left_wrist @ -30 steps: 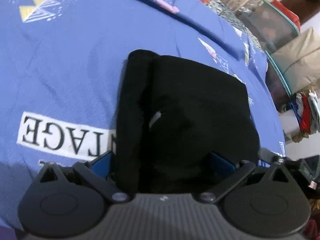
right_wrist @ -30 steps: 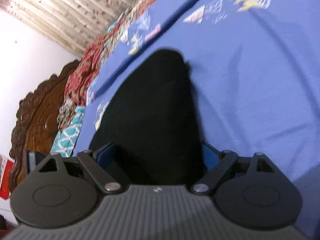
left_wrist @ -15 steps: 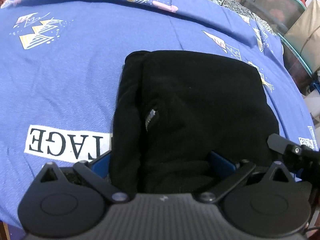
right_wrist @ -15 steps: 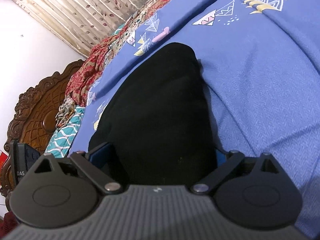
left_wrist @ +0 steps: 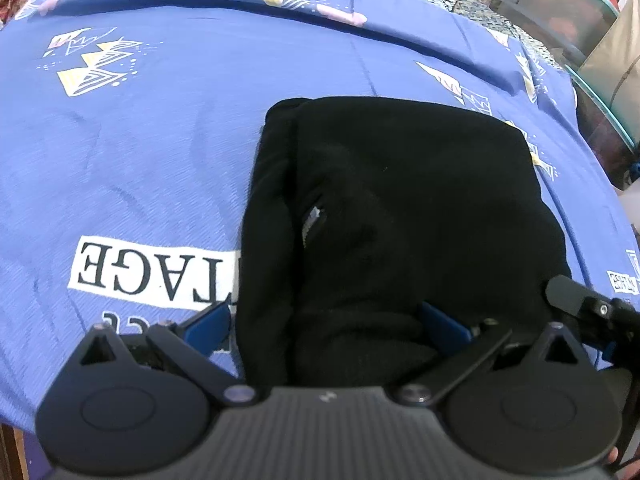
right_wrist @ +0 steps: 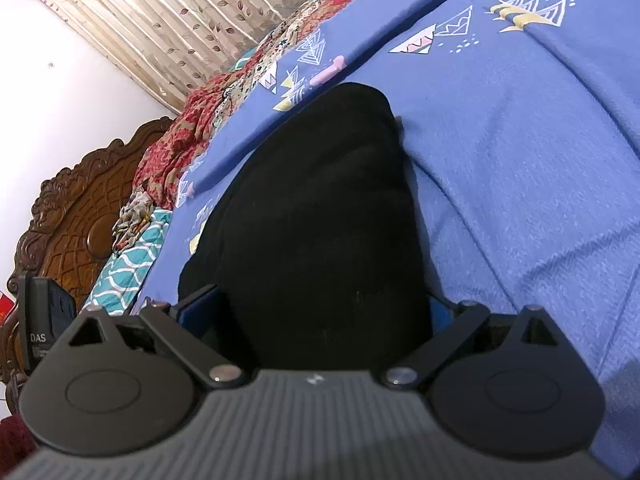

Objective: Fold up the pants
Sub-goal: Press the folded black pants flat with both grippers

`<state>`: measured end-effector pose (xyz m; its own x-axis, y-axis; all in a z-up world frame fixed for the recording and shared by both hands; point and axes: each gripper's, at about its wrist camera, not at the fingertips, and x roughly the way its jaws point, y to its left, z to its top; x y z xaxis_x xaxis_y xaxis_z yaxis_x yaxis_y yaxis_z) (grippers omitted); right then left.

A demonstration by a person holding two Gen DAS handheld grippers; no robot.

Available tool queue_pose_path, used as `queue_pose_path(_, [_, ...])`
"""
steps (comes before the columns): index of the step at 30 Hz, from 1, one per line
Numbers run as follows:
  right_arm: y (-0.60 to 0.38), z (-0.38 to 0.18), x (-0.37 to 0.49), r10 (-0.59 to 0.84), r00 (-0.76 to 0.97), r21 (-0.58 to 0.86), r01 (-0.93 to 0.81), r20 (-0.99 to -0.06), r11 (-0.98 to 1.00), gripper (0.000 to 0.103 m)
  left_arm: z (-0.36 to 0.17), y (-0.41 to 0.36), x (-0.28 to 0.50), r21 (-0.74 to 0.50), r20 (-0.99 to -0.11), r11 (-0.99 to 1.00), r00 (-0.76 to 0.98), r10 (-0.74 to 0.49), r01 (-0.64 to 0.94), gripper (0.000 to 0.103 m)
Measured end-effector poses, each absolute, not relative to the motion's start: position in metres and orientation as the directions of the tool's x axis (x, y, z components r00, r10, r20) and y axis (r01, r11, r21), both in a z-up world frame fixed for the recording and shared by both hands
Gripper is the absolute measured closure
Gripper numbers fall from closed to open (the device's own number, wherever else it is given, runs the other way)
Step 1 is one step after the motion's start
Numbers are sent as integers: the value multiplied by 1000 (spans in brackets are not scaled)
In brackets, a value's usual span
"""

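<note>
The black pants lie folded into a thick rectangle on the blue bedsheet. My left gripper is open, its blue pads spread wide to either side of the near edge of the bundle. My right gripper is open the same way around the pants at another edge; its blue fingers are mostly hidden by cloth. The right gripper also shows at the right edge of the left wrist view.
The bedsheet carries a white label with black letters left of the pants. A carved wooden headboard, patterned bedding and a curtain stand behind. Boxes and a bag crowd the bed's far right side.
Both grippers have come closer in over the bundle. The pants have settled flatter on the bed. The right gripper has come into the left wrist view.
</note>
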<state>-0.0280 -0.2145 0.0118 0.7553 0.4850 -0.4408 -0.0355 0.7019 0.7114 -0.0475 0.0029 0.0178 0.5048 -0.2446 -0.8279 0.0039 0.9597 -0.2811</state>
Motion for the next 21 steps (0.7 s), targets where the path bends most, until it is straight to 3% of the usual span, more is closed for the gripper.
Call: queue_pose_path(21, [-244, 8, -48, 541, 729, 701, -118, -420, 703, 2, 44, -9, -92, -115, -828, 993, 556, -79, -30, 0])
